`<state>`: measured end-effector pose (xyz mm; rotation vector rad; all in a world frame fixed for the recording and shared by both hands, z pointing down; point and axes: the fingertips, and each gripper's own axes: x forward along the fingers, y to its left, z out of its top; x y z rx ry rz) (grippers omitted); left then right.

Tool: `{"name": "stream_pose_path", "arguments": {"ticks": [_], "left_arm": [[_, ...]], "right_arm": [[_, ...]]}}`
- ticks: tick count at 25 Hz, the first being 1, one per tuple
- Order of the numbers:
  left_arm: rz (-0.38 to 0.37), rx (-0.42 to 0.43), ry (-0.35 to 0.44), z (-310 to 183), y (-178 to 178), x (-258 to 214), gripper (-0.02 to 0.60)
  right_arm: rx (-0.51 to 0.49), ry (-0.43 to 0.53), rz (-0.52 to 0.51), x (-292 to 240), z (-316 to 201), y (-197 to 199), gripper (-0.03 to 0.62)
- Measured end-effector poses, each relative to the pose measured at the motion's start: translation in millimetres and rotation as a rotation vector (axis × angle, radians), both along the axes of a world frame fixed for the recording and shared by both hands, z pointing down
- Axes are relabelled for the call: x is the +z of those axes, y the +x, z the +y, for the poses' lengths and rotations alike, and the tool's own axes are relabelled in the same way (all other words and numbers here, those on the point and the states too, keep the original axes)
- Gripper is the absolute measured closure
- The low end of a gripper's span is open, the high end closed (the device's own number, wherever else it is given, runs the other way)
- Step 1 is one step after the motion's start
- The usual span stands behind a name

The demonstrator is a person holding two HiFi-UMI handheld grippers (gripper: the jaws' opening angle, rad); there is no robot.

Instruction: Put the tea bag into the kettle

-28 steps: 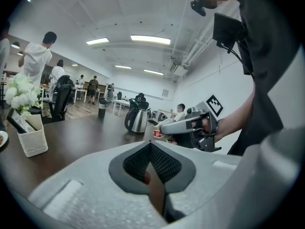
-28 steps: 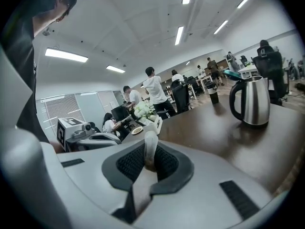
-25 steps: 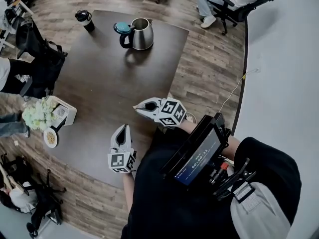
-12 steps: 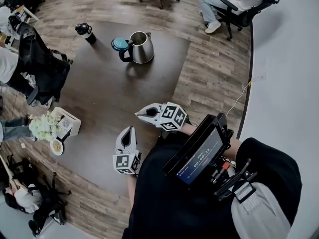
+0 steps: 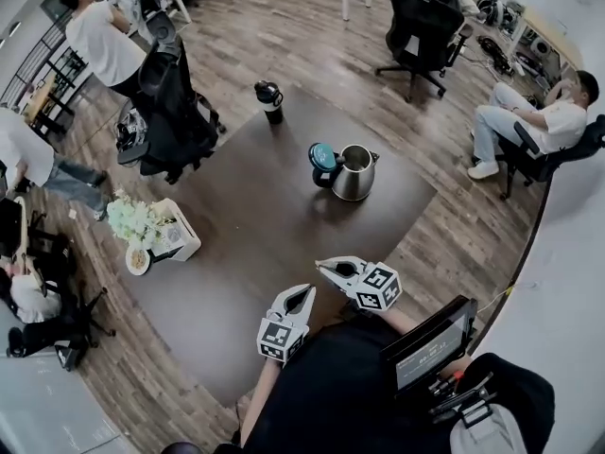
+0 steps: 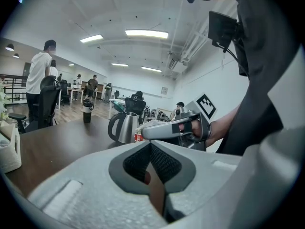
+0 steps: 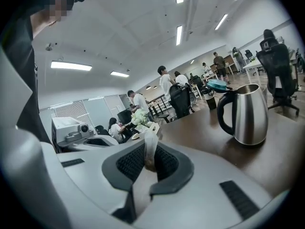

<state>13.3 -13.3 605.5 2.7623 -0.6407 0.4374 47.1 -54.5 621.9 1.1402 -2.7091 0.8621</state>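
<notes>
Right gripper view: R hand-held gripper [image 7: 148, 163] pinches tea bag [image 7: 150, 142], long axis vert.

Steel kettle [image 5: 356, 172] upright, lid [image 5: 322, 155] open; pale tea bag [image 7: 149, 144] pinched between jaws.

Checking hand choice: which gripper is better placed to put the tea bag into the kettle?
Right. The right gripper pinches the tea bag and is nearer the kettle, whose lid is open.
</notes>
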Motion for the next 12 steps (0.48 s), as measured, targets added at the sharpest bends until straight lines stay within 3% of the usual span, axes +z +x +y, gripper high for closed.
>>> {"name": "stream_pose_path", "arguments": {"ticks": [12], "left_arm": [[-0.041, 0.006, 0.003, -19.3, 49.4, 11.8, 0.58]], "right_arm": [[0.022, 0.011, -0.031, 4.9, -23.8, 61.1, 0.559]]}}
